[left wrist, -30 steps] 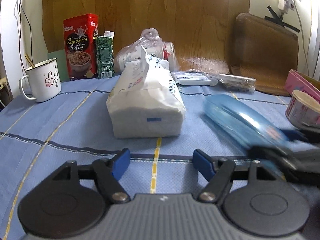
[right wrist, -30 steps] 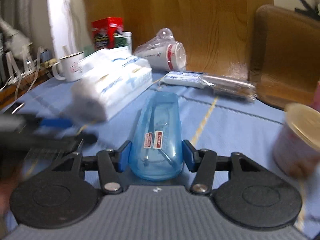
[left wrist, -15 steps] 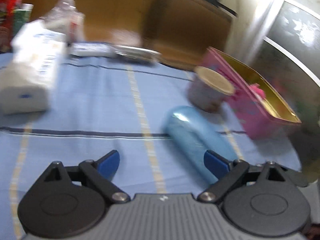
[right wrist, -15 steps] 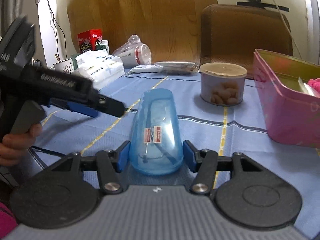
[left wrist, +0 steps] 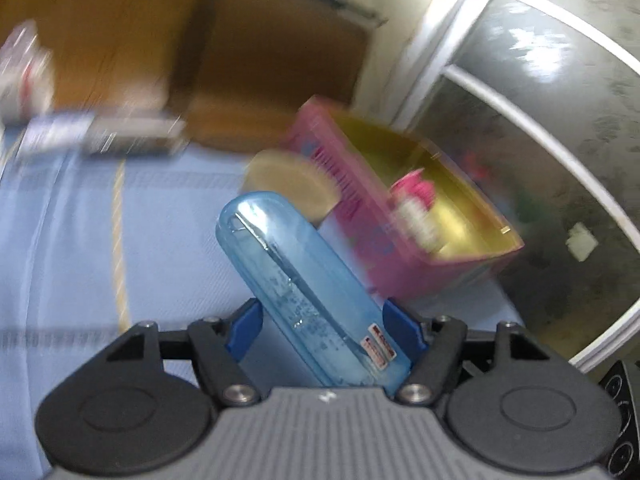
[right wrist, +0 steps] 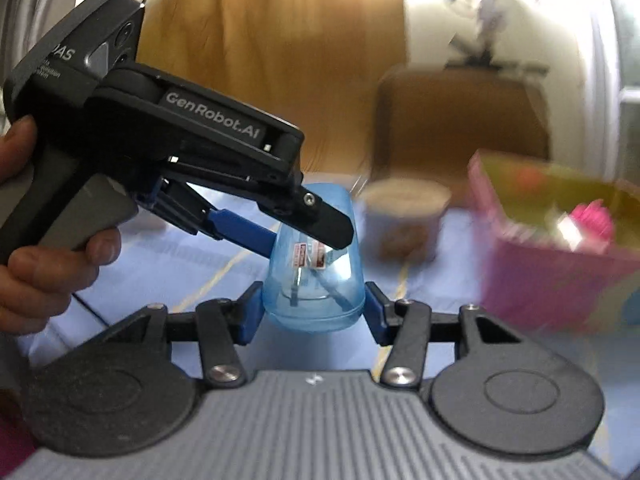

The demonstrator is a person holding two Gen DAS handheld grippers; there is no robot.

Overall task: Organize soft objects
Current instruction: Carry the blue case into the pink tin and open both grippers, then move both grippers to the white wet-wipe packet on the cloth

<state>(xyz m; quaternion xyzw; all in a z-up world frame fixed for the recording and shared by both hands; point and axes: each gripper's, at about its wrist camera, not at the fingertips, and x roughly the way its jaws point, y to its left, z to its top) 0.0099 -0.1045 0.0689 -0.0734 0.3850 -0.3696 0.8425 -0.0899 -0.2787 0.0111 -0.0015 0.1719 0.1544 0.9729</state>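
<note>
The left tool [left wrist: 322, 330], earlier apart, now closes around the case [left wrist: 304, 296] (right tool [right wrist: 313, 314] pinching it): a handover.

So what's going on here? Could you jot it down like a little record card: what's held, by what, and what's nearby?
held item: blue case, see-through, small stickers on it
right gripper: jaws closing, the case's near end between them, pads on its sides
left gripper: reaches in from the left, jaws closing across the same case
person: hand on the left gripper's handle
nearby: open pink tin and a round tub with a tan lid, both blurred
surface: blue tablecloth
</note>
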